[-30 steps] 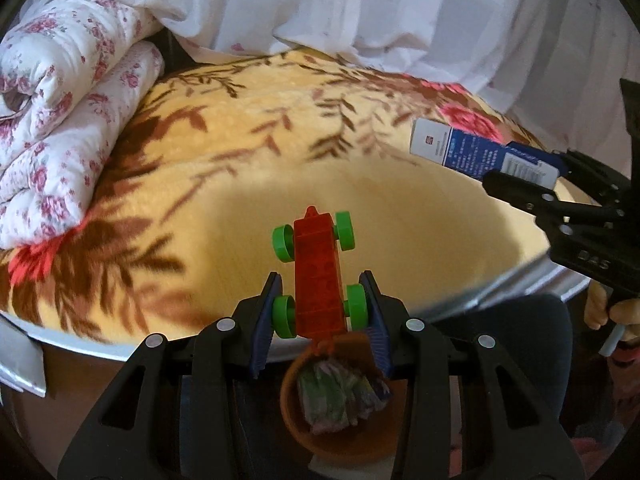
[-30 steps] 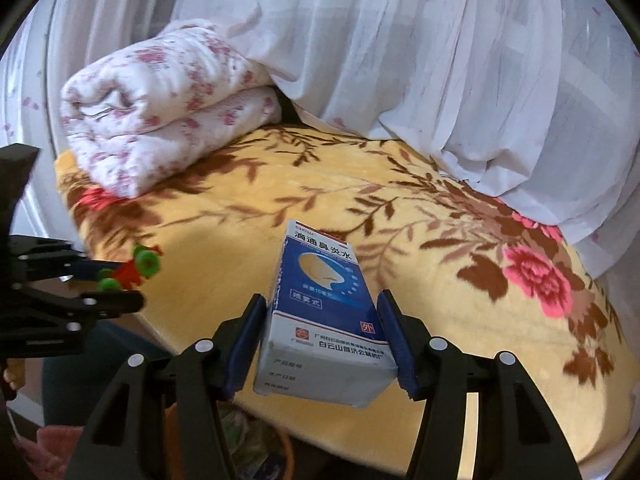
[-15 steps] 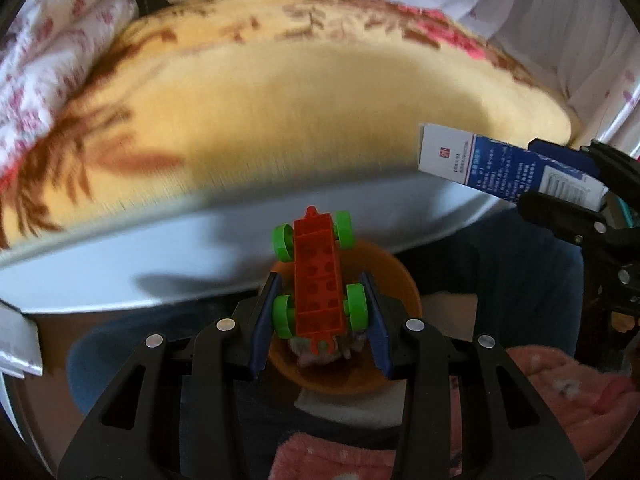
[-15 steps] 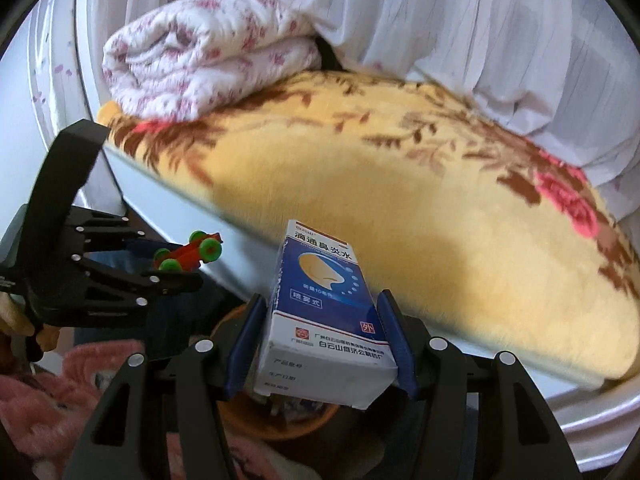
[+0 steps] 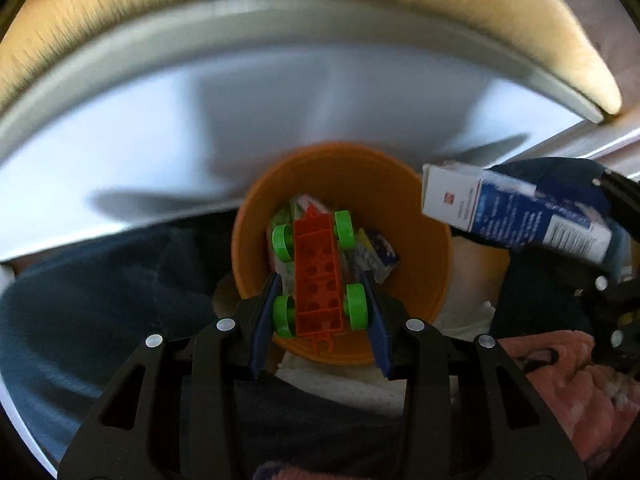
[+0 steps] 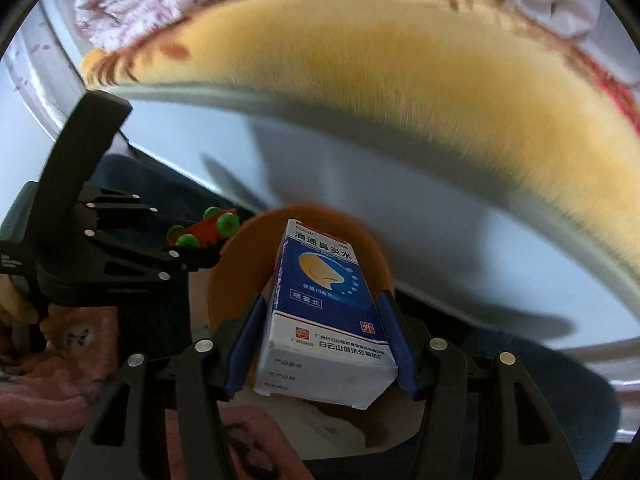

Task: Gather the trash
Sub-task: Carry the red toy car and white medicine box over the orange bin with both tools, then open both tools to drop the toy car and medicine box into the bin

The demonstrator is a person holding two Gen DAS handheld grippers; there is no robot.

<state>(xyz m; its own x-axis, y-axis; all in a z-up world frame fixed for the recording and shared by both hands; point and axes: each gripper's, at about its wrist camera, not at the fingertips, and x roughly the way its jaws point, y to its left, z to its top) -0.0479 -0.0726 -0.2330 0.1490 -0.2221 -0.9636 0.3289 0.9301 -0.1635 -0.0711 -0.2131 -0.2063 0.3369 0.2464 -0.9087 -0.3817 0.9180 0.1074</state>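
My left gripper (image 5: 320, 304) is clamped on the toy car (image 5: 318, 276), red brick body w/ green wheels. Blue pads press the rear wheels on both sides; front wheels stick out past the tips. It points steeply down over the bin (image 5: 424, 216), an orange round tub. Car hangs above the bin's opening, near its left-centre, not touching the stuff inside. In the bin: crumpled wrappers (image 5: 372, 252), pale and dark, lying at the bottom under the car.

Right of the bin, in the left cam, the box (image 5: 516, 216) comes in from the side, blue & white, tilted, its white end just over the bin's right rim.

My right gripper (image 6: 320, 344) is clamped on that box (image 6: 324, 316): blue front w/ printed text, white lower end toward the cam, pads flat against both long sides. Box top sits over the bin (image 6: 236, 264) in the right cam, which shows only part of the orange rim around it. In that view the left gripper (image 6: 200, 248) and car (image 6: 206, 232) are at left, by the bin's left edge.

Behind both: pale bed side panel (image 5: 160, 120), yellow blanket (image 6: 400, 92) on top, blurred. Pink fabric (image 6: 60, 376) low in both views, near the bin.
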